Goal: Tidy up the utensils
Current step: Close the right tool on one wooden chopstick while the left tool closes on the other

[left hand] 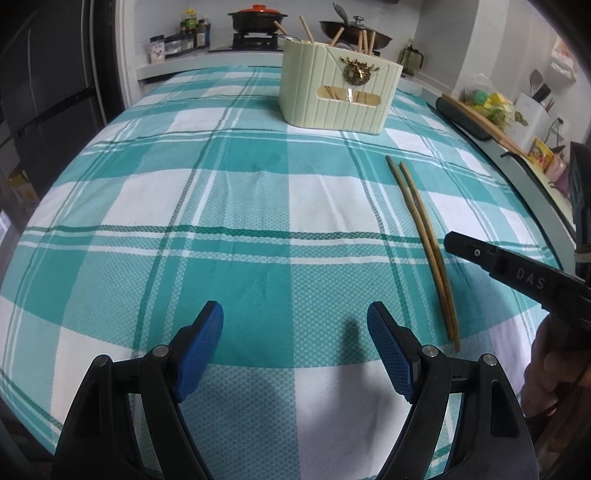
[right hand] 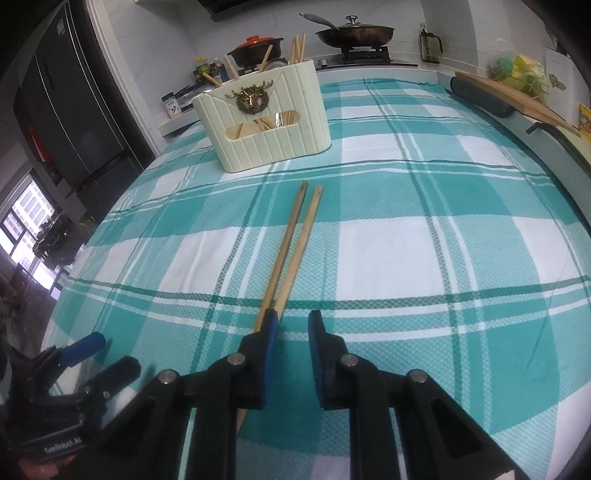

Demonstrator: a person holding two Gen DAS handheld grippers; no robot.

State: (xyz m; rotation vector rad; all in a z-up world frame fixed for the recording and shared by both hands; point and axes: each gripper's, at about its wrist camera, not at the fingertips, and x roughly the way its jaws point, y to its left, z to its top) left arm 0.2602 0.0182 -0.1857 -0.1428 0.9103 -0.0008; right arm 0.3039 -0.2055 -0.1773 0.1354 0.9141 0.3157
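We see two long, slim wooden chopsticks (right hand: 291,251) lying side by side on the checked tabletop (right hand: 424,240), near the cream utensil holder (right hand: 266,129). Our right hand-held gripper (right hand: 293,321) has its pads narrowly apart, gripping nothing; the chopsticks pass under its left finger. Our left hand-held gripper (left hand: 295,314) is spread wide and empty.

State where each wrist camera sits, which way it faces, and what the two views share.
Left wrist: on the left claw, angled down across the checked tablecloth toward the cream utensil holder; its own open fingers show, with the right claw and a hand at the right.
Right wrist: on the right claw, angled down along the chopsticks toward the holder; its own fingers show, and the left claw at lower left.
Shared: tablecloth, chopsticks, holder, lidded pan behind.
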